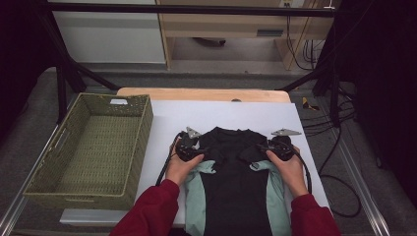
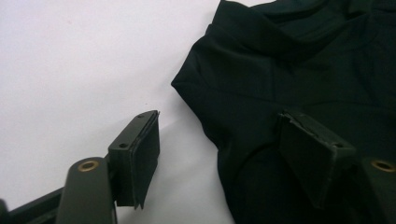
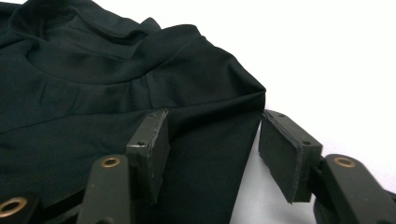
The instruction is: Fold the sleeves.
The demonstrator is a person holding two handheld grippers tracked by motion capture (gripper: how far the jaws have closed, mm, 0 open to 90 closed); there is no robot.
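A black shirt [image 1: 231, 182] with pale green sleeves [image 1: 195, 194] lies flat on the white sheet [image 1: 221, 113], collar away from me. My left gripper [image 1: 200, 153] rests at its left shoulder. In the left gripper view the gripper [image 2: 219, 121] is open, one jaw on the white sheet and the other over the black fabric [image 2: 289, 60], with the shoulder edge between them. My right gripper [image 1: 259, 150] sits at the right shoulder. In the right gripper view the gripper [image 3: 215, 121] is open and straddles the shoulder fold of the shirt [image 3: 93, 84], not pinching it.
A green woven basket [image 1: 142, 132] stands empty at the left, right beside the sheet. The wooden table edge [image 1: 201, 93] shows beyond the sheet. Cables lie on the floor at the right. White sheet stays bare beyond the collar.
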